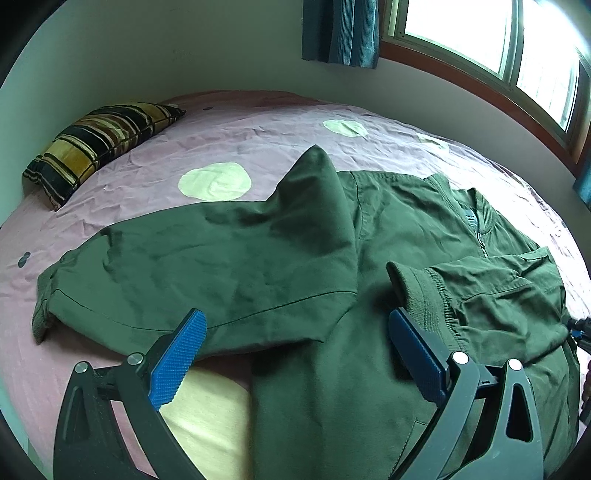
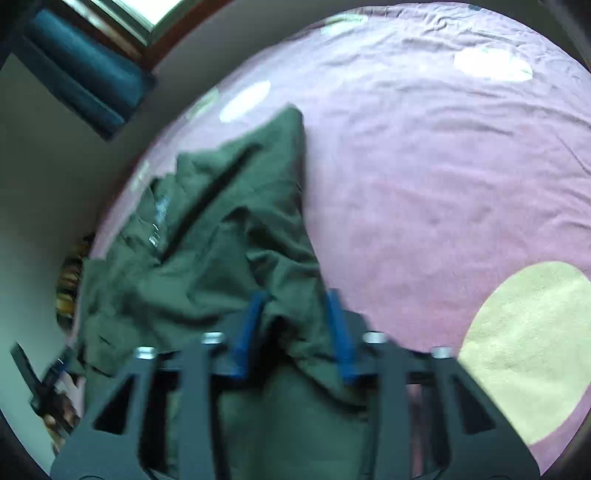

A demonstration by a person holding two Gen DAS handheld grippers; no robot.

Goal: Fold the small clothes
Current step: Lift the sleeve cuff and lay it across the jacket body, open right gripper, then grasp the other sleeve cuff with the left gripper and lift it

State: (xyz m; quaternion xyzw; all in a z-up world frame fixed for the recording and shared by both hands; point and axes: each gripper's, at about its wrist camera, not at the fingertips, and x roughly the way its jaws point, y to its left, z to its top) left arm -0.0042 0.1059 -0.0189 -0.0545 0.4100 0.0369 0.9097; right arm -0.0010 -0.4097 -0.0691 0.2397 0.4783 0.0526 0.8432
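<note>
Scanning from the left of the left wrist view, we see a striped pillow (image 1: pixel 99 144) in yellow and black against the wall, resting on the pink bedsheet (image 1: pixel 258 122) with its pale green dots. Below it the green jacket (image 1: pixel 229 258) lies spread on the bed, one sleeve stretched toward the left edge. Our left gripper (image 1: pixel 295 347) hangs over the jacket with its blue pads (image 1: pixel 181 354) standing wide apart and nothing clamped between them. Just right of centre a ribbed cuff (image 1: pixel 413 291) of the other sleeve lies folded across the jacket's front, touching the right-hand pad. Further right are the collar and zipper (image 1: pixel 480 236), and above them a teal curtain (image 1: pixel 340 33) and the window (image 1: pixel 480 40).

In the right wrist view, blurred, the curtain (image 2: pixel 85 85) sits at upper left and the jacket (image 2: pixel 207 236) is bunched left of centre. Our right gripper (image 2: pixel 295 332) has its pads narrow, with a fold of jacket cloth between them; we cannot tell whether they press on it. Bare pink sheet (image 2: pixel 443 166) fills the right.
</note>
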